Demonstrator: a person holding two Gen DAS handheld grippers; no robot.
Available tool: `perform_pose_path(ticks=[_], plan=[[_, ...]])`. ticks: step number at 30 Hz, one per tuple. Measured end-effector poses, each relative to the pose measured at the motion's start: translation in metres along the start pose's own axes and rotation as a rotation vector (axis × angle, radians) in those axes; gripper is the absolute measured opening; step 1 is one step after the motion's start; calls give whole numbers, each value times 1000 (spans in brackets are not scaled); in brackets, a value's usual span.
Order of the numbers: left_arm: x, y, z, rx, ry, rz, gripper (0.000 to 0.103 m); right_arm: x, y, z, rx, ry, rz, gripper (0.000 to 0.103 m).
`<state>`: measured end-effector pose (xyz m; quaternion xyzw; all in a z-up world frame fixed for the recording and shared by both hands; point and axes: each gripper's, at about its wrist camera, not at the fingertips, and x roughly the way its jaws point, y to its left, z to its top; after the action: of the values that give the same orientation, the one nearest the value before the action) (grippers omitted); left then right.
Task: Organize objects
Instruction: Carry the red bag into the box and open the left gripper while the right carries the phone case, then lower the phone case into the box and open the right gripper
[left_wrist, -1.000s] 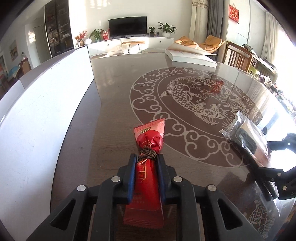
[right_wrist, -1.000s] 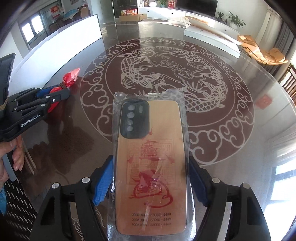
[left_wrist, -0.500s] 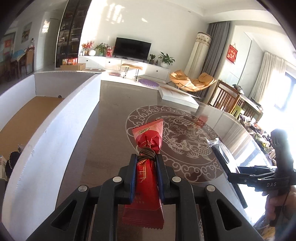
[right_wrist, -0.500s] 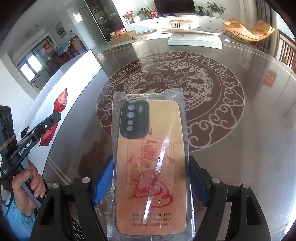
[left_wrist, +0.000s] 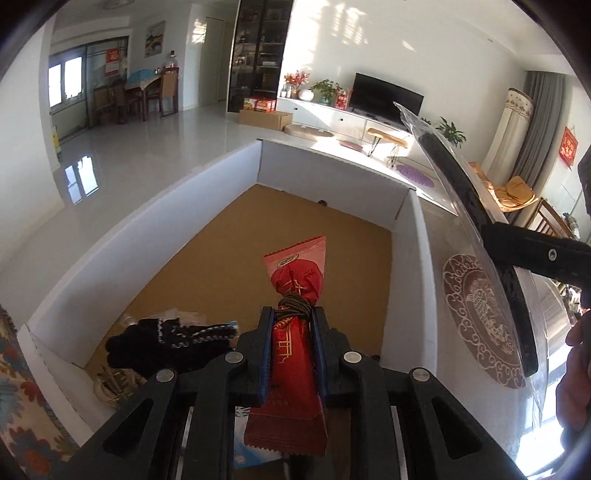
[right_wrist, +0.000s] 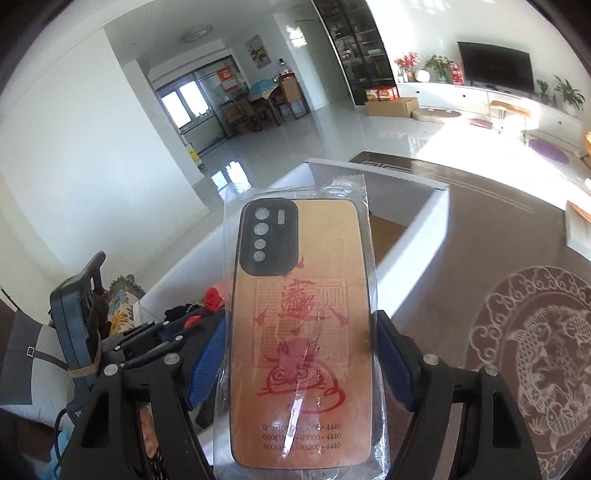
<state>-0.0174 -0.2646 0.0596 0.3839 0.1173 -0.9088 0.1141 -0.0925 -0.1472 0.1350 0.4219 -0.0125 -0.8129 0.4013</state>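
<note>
My left gripper (left_wrist: 292, 314) is shut on a red packet (left_wrist: 295, 354) tied with brown cord. It hangs over the inside of a white box (left_wrist: 410, 280) with a brown cardboard floor. My right gripper (right_wrist: 301, 328) is shut on a tan phone case (right_wrist: 303, 295) with red print, sealed in a clear bag, its blue pads pressing on both long sides. That case (left_wrist: 476, 206) shows edge-on in the left wrist view, to the right of the box wall. In the right wrist view the red packet (right_wrist: 211, 296) peeks out at lower left, and the box (right_wrist: 424, 229) lies behind the case.
At the near end of the box lie a black knitted glove (left_wrist: 162, 343), a woven item (left_wrist: 114, 384) and a blue-white packet (left_wrist: 255, 454). The dark glossy table (right_wrist: 480, 258) with a fish medallion (right_wrist: 535, 350) lies right of the box. A patterned cushion (left_wrist: 22, 406) is at left.
Both grippers rose and swung left from above the table to the white box. The red packet now hangs over the box's inside. Both grips stayed the same.
</note>
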Motion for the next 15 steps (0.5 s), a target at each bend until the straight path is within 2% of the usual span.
perform_pose_path(ticks=[2, 4, 6, 8, 10, 11, 12, 13, 15], plan=[[9, 18, 0, -13, 36, 55, 19, 45, 22, 11, -22, 60, 12, 76], [16, 29, -2, -22, 66, 101, 20, 87, 40, 14, -58, 113, -13, 76], [21, 39, -6, -27, 94, 146, 21, 127, 51, 9, -97, 188, -42, 76], [22, 43, -9, -22, 102, 172, 27, 155, 53, -1, -117, 252, -80, 76], [19, 45, -12, -23, 101, 173, 53, 173, 51, -8, -119, 330, -81, 76], [18, 46, -13, -27, 98, 171, 61, 170, 51, -9, -127, 321, -75, 76], [16, 47, -15, -30, 92, 179, 76, 165, 53, -8, -133, 304, -61, 76], [14, 45, -17, -31, 82, 186, 85, 161, 52, -8, -137, 299, -58, 77], [10, 40, -17, -17, 63, 185, 87, 149, 50, -8, -134, 286, -61, 81]])
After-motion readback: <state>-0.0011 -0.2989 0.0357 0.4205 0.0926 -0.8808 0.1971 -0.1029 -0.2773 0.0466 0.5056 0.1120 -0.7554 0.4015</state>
